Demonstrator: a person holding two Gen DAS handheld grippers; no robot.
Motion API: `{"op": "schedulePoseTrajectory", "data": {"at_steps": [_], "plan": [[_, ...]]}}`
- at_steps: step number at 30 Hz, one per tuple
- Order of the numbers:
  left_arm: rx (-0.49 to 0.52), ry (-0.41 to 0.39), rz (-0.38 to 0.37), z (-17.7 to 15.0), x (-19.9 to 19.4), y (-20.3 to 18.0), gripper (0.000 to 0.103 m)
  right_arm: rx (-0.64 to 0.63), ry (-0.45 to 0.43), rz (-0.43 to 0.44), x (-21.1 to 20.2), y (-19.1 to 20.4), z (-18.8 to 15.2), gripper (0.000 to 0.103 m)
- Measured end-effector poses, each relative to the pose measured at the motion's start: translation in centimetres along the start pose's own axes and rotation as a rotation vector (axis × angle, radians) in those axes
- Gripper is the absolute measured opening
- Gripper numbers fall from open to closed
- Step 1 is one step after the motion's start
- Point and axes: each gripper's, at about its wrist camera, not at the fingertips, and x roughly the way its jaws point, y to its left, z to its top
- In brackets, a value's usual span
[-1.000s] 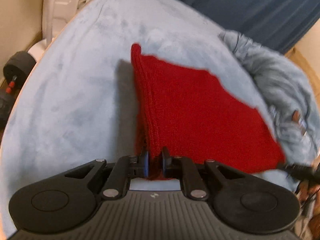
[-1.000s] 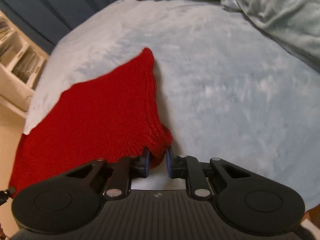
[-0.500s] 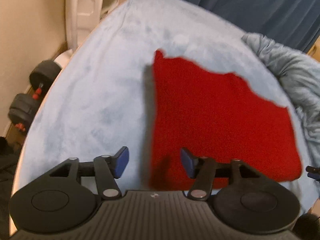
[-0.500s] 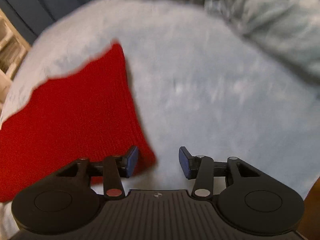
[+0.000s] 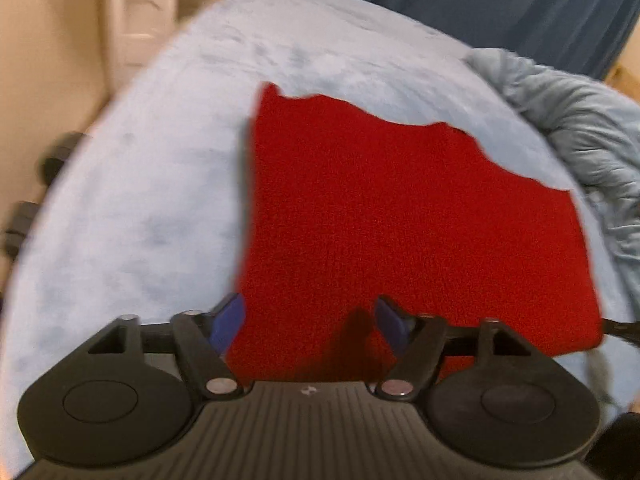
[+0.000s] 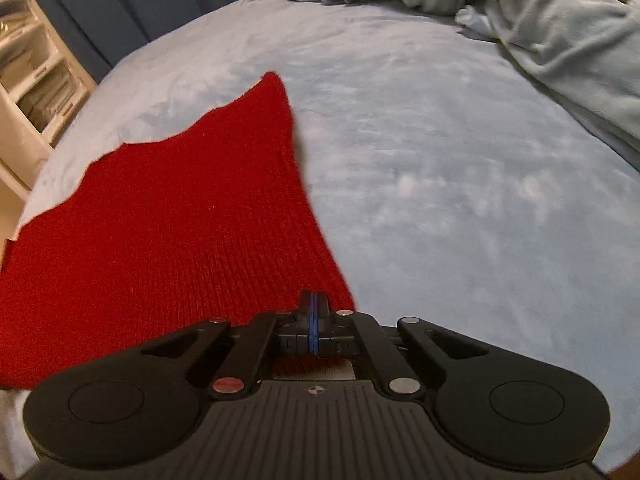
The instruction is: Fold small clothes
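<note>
- 1 red knit cloth (image 5: 400,216), flat on 1 blue blanket (image 5: 140,200)
- left gripper (image 5: 308,320): jaws opening, cloth edge below, not pinched
- right gripper (image 6: 314,320): pads together, grip on cloth unclear

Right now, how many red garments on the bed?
1. A red knit garment lies flat on the light blue bed, near its front edge. The bunched grey-blue blanket at the far side could hide more.
</note>
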Motion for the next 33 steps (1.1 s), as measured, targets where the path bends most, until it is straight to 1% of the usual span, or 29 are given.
{"op": "schedulePoseTrajectory", "data": {"at_steps": [1,2,3,4,5,6,8,9,12,15,18,22,26,33], "plan": [[0.023,-0.017,0.026,0.1,-1.1,-0.1,0.085,-0.043,-0.010,-0.018,-0.9,0.7,-0.4,0.018],[0.042,-0.039,0.020,-0.1,-2.2,-0.3,0.087,-0.085,-0.030,-0.033,-2.3,1.3,-0.9,0.028],[0.045,-0.051,0.008,-0.2,-3.3,-0.6,0.091,-0.114,-0.050,-0.042,-3.6,2.1,-1.5,0.044],[0.038,-0.060,0.002,-0.5,-4.5,-1.1,0.095,-0.134,-0.067,-0.044,-4.9,2.9,-2.2,0.053],[0.023,-0.075,0.001,-0.8,-5.6,-1.6,0.103,-0.152,-0.081,-0.038,-6.5,3.7,-2.8,0.055],[0.012,-0.098,-0.004,-1.3,-6.9,-2.3,0.103,-0.177,-0.090,-0.024,-7.9,4.8,-3.5,0.058],[0.037,-0.106,-0.023,-2.3,-8.7,-4.1,0.103,-0.222,-0.110,0.011,-10.2,6.6,-4.8,0.059],[0.056,-0.107,-0.020,-2.5,-9.0,-5.4,0.103,-0.236,-0.126,0.030,-11.5,7.7,-5.6,0.060],[0.131,-0.117,0.024,-4.9,-11.0,-8.7,0.103,-0.236,-0.157,0.067,-14.0,9.9,-7.5,0.064],[0.167,-0.106,0.063,-7.4,-12.5,-10.7,0.103,-0.254,-0.159,0.083,-16.0,11.4,-9.1,0.064],[0.162,-0.109,0.067,-9.0,-14.0,-11.5,0.103,-0.276,-0.160,0.077,-17.5,12.1,-10.5,0.064],[0.150,-0.144,0.056,-10.1,-16.0,-12.0,0.103,-0.290,-0.165,0.068,-19.1,12.4,-12.3,0.064],[0.159,-0.184,0.067,-10.6,-17.8,-12.5,0.103,-0.245,-0.168,0.068,-20.1,11.9,-12.7,0.064],[0.147,-0.217,0.057,-11.4,-19.6,-12.1,0.103,-0.236,-0.182,0.078,-21.0,12.0,-13.5,0.064]]}}
